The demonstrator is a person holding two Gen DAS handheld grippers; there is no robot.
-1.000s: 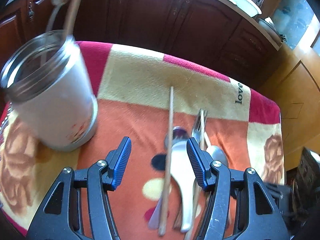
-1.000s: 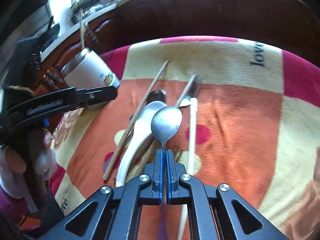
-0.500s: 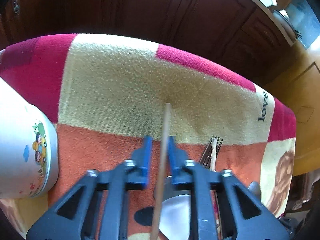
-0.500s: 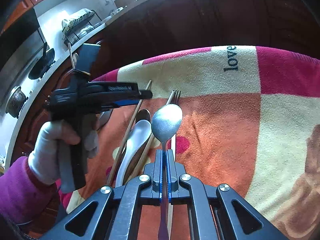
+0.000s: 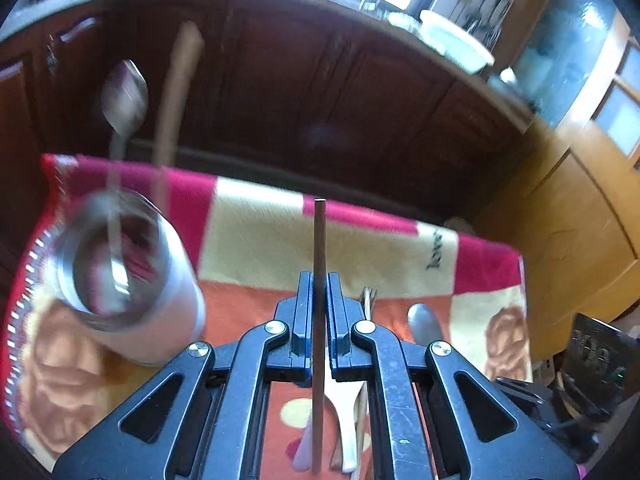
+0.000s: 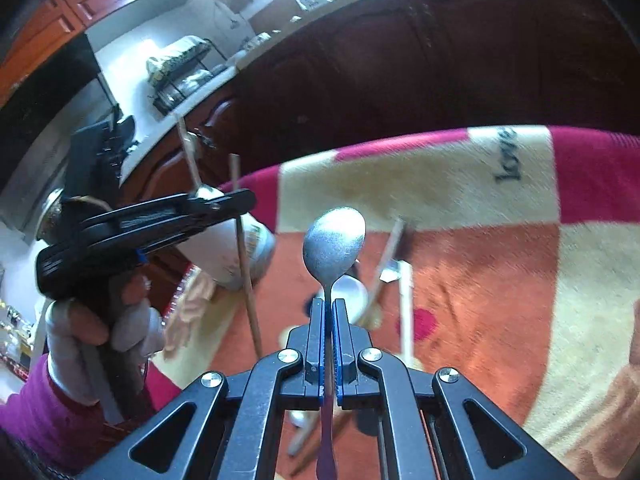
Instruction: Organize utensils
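With the left tongs (image 5: 318, 280) clamping a chopstick (image 5: 319, 248) and the right tongs (image 6: 328, 308) pinching a spoon (image 6: 334, 240), both are heading risk-laden toward the jar (image 5: 120, 268) at the desk's left edge, where long ends could be tipping it.

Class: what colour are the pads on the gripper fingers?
Blue pads, clearest in the left wrist view.

Left gripper (image 5: 319, 300) fingers clamped on a chopstick (image 5: 319, 248), right gripper (image 6: 329, 320) fingers clamped on a spoon (image 6: 334, 240)
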